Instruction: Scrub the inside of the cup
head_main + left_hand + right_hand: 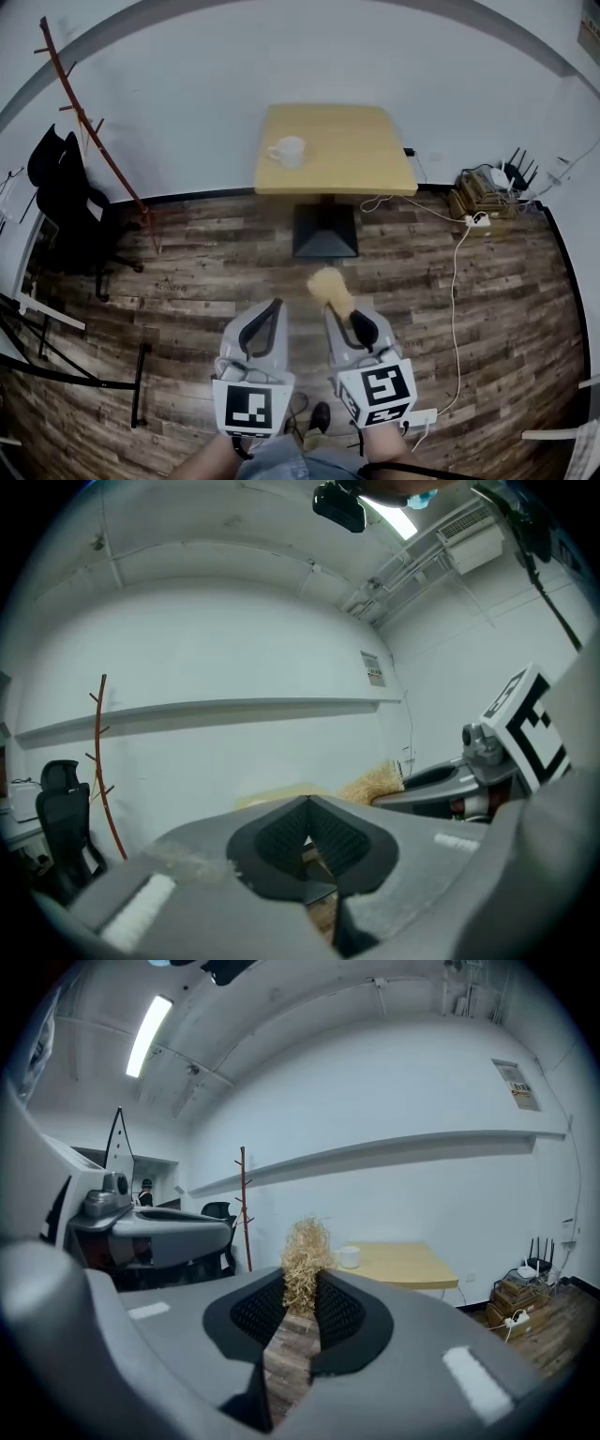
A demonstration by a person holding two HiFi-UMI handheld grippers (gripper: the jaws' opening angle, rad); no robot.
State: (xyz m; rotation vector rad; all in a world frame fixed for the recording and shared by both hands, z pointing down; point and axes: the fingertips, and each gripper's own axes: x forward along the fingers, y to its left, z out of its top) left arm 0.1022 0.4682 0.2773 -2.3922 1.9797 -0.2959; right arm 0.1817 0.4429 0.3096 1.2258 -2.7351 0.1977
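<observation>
Gripping scrubber (306, 1246) (right gripper (300, 1290)), cup (349, 1257) well ahead.

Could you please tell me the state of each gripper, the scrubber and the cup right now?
left gripper: shut, nothing between its jaws.
right gripper: shut on the straw scrubber.
straw scrubber: clamped, its bristly end sticking out past the jaws.
cup: upright on the table, apart from both grippers, untouched.

Head view steeply downward, gripper views level forward, sharing distant table (356, 155)
</observation>
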